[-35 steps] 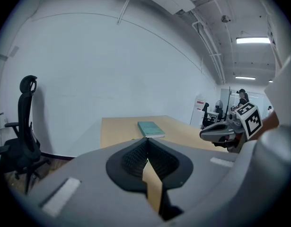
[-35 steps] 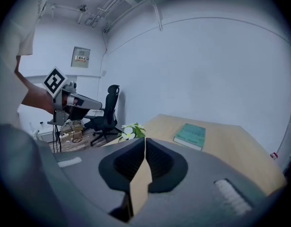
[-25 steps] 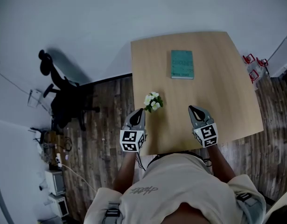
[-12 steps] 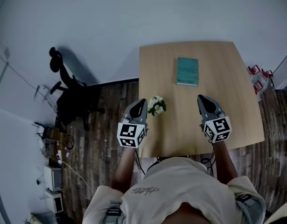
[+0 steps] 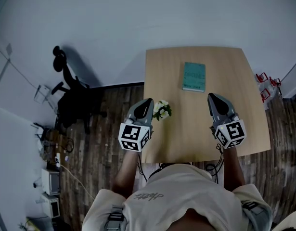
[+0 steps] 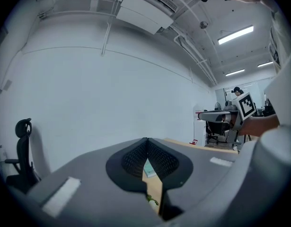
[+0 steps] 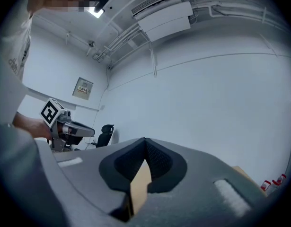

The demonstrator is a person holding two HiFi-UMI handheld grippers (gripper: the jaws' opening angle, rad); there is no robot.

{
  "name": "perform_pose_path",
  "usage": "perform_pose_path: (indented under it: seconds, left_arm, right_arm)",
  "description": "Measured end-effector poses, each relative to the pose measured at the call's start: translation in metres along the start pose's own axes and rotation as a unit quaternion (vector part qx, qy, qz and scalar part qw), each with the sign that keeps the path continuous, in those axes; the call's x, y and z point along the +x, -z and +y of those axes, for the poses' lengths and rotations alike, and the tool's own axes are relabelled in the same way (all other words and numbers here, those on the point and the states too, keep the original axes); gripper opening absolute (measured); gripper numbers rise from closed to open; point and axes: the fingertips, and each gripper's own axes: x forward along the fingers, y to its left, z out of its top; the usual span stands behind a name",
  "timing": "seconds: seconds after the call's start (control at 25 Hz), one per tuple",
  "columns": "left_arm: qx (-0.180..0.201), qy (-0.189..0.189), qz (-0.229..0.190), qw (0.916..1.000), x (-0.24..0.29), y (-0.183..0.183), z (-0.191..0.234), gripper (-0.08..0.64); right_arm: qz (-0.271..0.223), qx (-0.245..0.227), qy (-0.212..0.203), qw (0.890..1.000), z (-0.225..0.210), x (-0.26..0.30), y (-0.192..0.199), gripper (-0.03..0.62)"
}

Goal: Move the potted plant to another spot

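Both tools are held out over the near half of the light wooden surface (image 5: 200,134), pointing away from the person. The left hand-held gripper (image 5: 147,101) has its jaws pressed together at the tips and holds nothing; its own view shows the two dark ribbed pads meeting in a point, with only a narrow wedge-shaped slit open behind them. The right hand-held gripper (image 5: 213,96) is likewise closed tip to tip and empty, and bare wood shows through its slit. The potted plant (image 5: 161,109), a small cluster of white flowers with green leaves, stands on the surface just to the right of the left hand-held gripper's tip, close to that gripper's side of the surface and well apart from the right hand-held gripper. It lies outside the jaws, not between them; a scrap of green and white shows low in the left tool's slit. A teal book (image 5: 194,76) lies flat farther out, ahead of both tools and nearer the right one's line. Each tool carries its marker cube at the rear, close to the person's hand. Off to the left of the left hand-held gripper, beyond the surface's edge, a black office chair (image 5: 70,100) stands on the dark plank floor (image 5: 107,143) against a pale wall.
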Motion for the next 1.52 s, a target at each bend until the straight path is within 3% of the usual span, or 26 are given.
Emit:
perform_pose_path:
  seconds: [0.36, 0.68, 1.0, 1.52]
  left_arm:
    - [0.009, -0.008, -0.037, 0.9992, -0.001, -0.014, 0.002, 0.018]
    - [0.01, -0.021, -0.033, 0.9992, -0.003, -0.01, 0.015, 0.018]
    - [-0.01, -0.019, -0.005, 0.9998, 0.002, 0.015, 0.014, 0.018]
    - [-0.019, -0.014, -0.005, 0.9997, 0.012, 0.019, 0.013, 0.018]
  right_arm:
    - [0.0, -0.018, -0.014, 1.0, 0.021, 0.004, -0.007, 0.002]
    - [0.008, -0.008, -0.022, 1.0, 0.034, 0.01, 0.004, 0.002]
    - [0.003, 0.013, -0.03, 0.999, 0.039, 0.012, 0.012, 0.002]
    - [0.011, 0.02, -0.023, 0.999, 0.03, 0.007, 0.02, 0.002]
